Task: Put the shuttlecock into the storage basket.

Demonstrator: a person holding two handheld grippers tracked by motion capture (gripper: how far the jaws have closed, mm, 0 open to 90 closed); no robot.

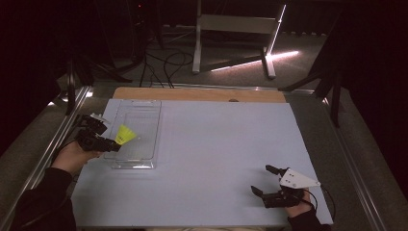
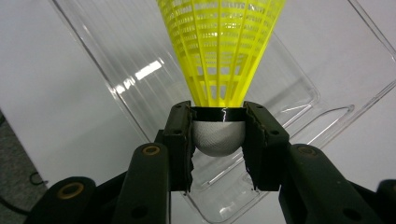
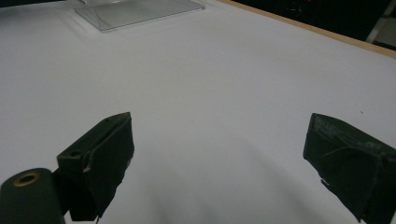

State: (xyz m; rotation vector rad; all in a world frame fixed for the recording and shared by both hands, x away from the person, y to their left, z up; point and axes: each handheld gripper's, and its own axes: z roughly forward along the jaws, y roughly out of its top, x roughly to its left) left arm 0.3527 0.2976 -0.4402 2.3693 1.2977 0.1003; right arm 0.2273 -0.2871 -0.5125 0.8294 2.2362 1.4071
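A yellow shuttlecock [image 1: 126, 135] with a white rounded cork [image 2: 218, 136] is clamped in my left gripper [image 1: 111, 144], whose jaws are shut on the cork. The yellow skirt [image 2: 219, 46] points away from the jaws, over a clear plastic tray [image 1: 139, 126] at the left of the white mat. In the left gripper view the clear plastic tray [image 2: 299, 84] lies just beneath the shuttlecock. My right gripper [image 1: 267, 180] rests near the mat's front right corner, jaws wide open. Between its fingers [image 3: 105, 158] there is only bare mat.
A white mat [image 1: 216, 154] covers the table, with a wooden edge [image 1: 192, 94] at the back. Metal rails run along both sides. Stands and cables sit on the dark floor beyond. The tray's corner [image 3: 135, 11] lies far from the right gripper.
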